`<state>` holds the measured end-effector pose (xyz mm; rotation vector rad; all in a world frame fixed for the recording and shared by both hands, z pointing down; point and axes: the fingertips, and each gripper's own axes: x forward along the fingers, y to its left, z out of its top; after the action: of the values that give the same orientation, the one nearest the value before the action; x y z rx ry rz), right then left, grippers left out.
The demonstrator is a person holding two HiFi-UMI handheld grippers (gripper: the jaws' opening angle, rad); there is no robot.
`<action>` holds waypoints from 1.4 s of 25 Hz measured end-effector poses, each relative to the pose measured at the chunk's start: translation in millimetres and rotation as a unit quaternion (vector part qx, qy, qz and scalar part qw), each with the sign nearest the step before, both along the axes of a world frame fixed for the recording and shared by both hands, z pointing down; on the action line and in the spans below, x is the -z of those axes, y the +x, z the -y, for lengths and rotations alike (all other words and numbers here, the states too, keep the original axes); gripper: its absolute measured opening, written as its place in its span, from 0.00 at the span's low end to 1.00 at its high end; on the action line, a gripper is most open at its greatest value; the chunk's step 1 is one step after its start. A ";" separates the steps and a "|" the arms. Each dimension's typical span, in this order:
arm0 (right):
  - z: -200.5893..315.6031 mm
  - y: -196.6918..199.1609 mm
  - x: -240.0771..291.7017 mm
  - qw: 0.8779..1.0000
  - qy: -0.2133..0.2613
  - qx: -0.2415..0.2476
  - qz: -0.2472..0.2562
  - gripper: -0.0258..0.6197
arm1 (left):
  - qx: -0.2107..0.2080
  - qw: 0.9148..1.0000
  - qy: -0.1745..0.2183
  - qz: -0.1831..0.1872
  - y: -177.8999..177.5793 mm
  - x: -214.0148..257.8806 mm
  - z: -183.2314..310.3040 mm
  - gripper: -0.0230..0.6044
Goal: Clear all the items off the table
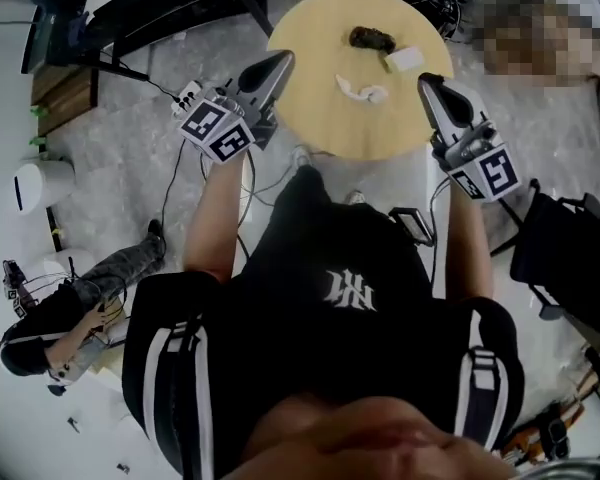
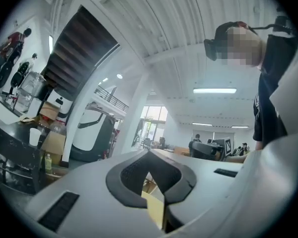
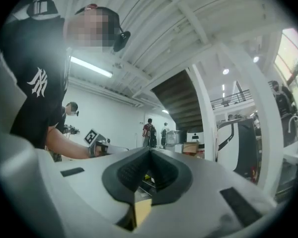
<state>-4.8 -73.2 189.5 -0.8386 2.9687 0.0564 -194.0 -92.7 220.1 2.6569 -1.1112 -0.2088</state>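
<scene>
A round wooden table stands in front of me in the head view. On it lie a dark brown lump, a flat white piece and a crumpled white item. My left gripper is held over the table's left edge, jaws together, nothing in it. My right gripper hangs at the table's right edge, also shut and empty. Both gripper views look level across the room, with the left gripper's tips and the right gripper's tips meeting. Neither gripper view shows the table's items.
A person sits on the floor at lower left, near a white bin. Dark benches stand at top left and a black chair at right. Cables trail on the floor by the table.
</scene>
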 end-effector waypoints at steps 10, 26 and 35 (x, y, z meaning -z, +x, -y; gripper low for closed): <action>-103.5 85.2 -12.5 0.999 -0.028 0.011 0.045 0.04 | -0.026 0.999 -0.006 0.040 104.8 2.0 -108.7 0.06; -136.9 48.5 -51.3 0.998 -0.056 0.027 -0.014 0.04 | -0.058 0.998 -0.035 0.005 107.8 -27.0 -150.9 0.06; -116.3 32.2 -48.6 0.997 -0.057 -0.009 -0.052 0.18 | -0.057 0.998 -0.010 0.028 75.6 -28.8 -130.8 0.06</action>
<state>27.4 43.1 238.1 -0.9021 3.0865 -0.0720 -118.4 38.1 248.9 2.7129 -0.9691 -0.1013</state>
